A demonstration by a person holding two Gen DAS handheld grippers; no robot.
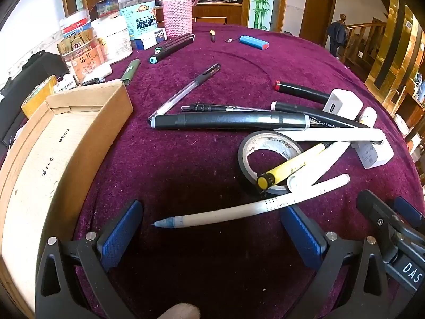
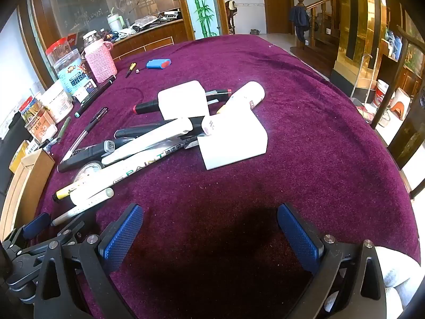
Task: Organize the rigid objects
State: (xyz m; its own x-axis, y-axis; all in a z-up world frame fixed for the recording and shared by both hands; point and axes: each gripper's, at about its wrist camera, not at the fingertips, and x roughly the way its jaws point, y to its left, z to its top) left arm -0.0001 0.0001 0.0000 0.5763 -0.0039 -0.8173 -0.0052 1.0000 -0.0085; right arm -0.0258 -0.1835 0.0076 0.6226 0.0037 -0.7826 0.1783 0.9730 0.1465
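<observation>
Tools [image 1: 212,228] [image 2: 209,230], two, both released; two white chargers [image 2: 233,143], one tape roll [image 1: 268,159]

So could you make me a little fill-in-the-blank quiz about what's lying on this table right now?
1. The table is covered with a ____ velvet cloth.
2. The yellow-capped marker rests across a roll of ____.
3. The bottle at the back wears a knitted ____ sleeve.
4. Both the left gripper and the right gripper have their jaws ____, with nothing held.

Missing words: purple; tape; pink; open
</observation>
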